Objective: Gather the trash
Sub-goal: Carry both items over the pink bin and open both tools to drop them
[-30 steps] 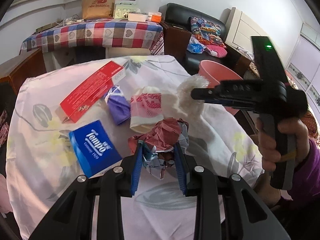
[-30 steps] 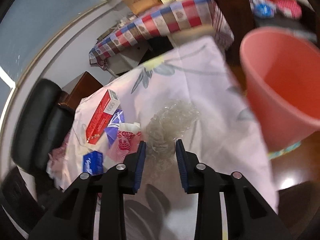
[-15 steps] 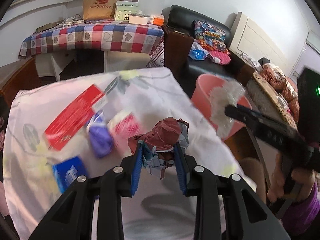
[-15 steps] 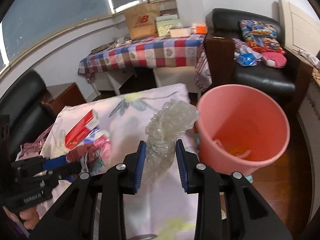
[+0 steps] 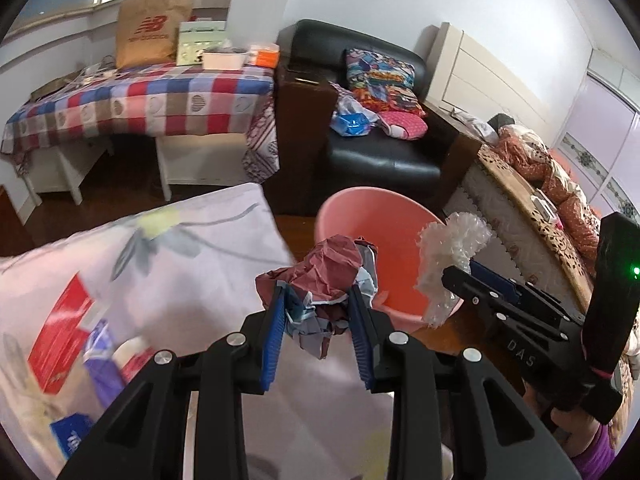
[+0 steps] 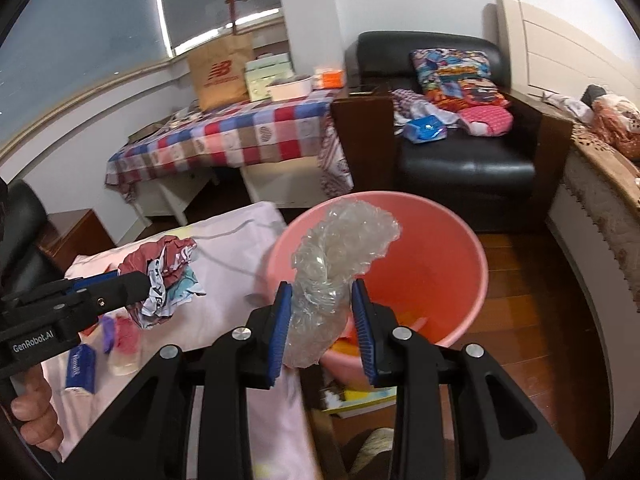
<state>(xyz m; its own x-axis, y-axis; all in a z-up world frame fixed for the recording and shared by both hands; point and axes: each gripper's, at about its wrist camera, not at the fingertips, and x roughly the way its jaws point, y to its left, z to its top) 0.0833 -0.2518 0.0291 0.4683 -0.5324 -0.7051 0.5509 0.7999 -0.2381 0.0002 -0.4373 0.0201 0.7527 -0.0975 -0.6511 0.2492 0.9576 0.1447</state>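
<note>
both grippers have swung away from the middle of the flowered cloth (image 5: 192, 280) toward the pink bucket (image 6: 452, 248), which a second ago sat at the edge of view and now fills the space ahead of them. left gripper (image 5: 318, 332) is clamped on a crumpled wad of maroon and pale blue paper (image 5: 326, 276), held above the cloth's far corner, just short of the bucket's near rim. right gripper (image 6: 322, 328) is clamped on a clear bubble-wrap bundle (image 6: 340, 260); its long axis runs up and away from the pads, tilting right, with the puffy top end over the bucket's mouth. inside the bucket lie a few orange and yellow scraps, too small to name.

behind the bucket stands a black leather armchair (image 6: 464, 160) with bright cushions, and left of the bucket's far side a table under a checked cloth (image 5: 152, 100) carries a brown paper bag (image 5: 148, 36). the bucket rests on a wooden floor (image 6: 532, 280). left of the bucket, on the flowered cloth, remain a red box (image 5: 60, 336), a purple packet (image 5: 100, 360) and a blue tissue pack (image 6: 82, 364). a hand (image 6: 36, 408) grips the left tool's handle.
</note>
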